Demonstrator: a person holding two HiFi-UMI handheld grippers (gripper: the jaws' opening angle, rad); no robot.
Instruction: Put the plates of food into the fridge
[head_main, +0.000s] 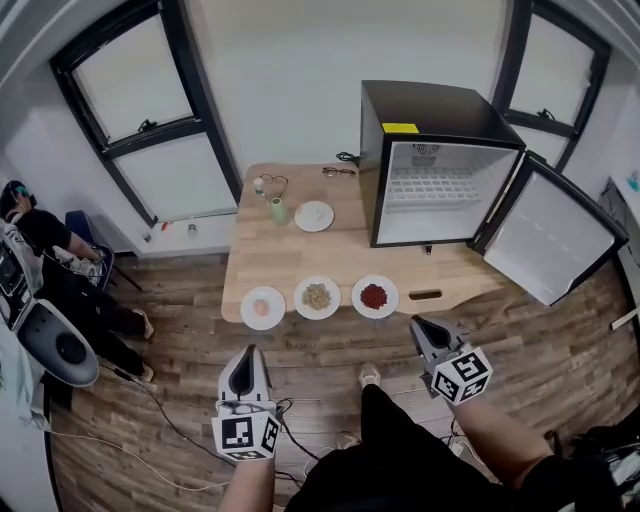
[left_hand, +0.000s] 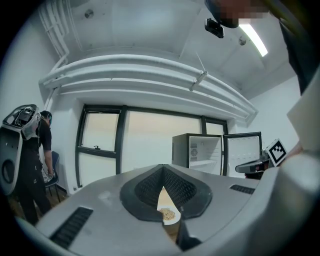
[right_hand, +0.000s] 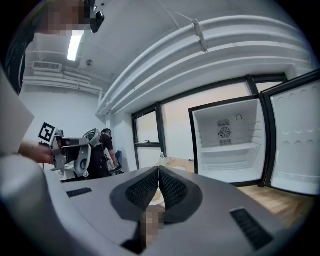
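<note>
Three plates of food stand in a row along the wooden table's (head_main: 250, 250) front edge: one with pink food (head_main: 262, 307), one with beige food (head_main: 317, 297), one with red food (head_main: 374, 296). The black fridge (head_main: 440, 170) sits on the table's right end, its door (head_main: 555, 235) swung wide and its white inside bare. My left gripper (head_main: 247, 353) hovers short of the table below the pink plate, shut and empty. My right gripper (head_main: 418, 323) hangs below the red plate, also shut and empty. Behind the left gripper's (left_hand: 162, 170) closed tips the beige plate (left_hand: 168, 214) peeks through. The right gripper (right_hand: 158, 169) faces the fridge (right_hand: 227, 145).
An empty white plate (head_main: 314, 216), a green cup (head_main: 278, 210) and a pair of glasses (head_main: 338, 171) lie toward the table's back. A person (head_main: 60, 270) sits at the left by a chair. Cables (head_main: 150, 400) trail over the wooden floor.
</note>
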